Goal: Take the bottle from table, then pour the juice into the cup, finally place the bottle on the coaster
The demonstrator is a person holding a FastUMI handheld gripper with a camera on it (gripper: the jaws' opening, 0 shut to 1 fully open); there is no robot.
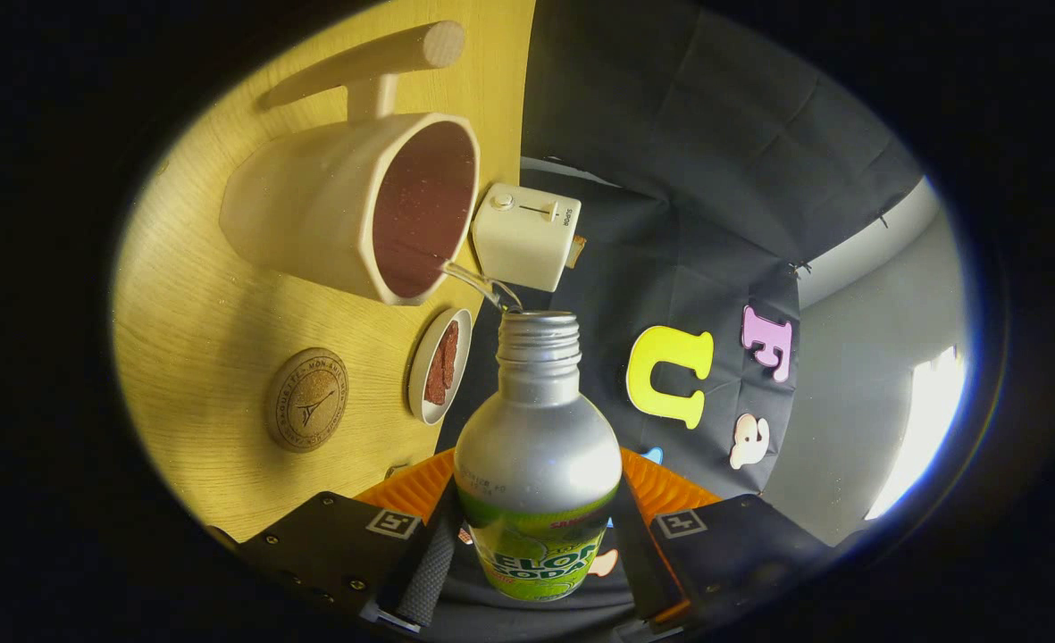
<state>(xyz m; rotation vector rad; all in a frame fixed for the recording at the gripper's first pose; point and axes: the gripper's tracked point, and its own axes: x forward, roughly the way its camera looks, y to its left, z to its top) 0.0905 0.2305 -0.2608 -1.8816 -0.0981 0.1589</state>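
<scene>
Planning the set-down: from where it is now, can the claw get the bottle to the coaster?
Probably yes. The claw grips the bottle, pouring into the cup; the coaster lies bare beside the cup and dish.

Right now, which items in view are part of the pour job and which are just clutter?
Job items:
- silver metal bottle with green label, clamped between the tool's fingers, tilted, thin stream running from its mouth
- beige faceted cup, receiving the stream
- round cork coaster, bare, beside the cup

Clutter:
- small white dish holding something reddish-brown
- cream box-shaped toaster
</scene>
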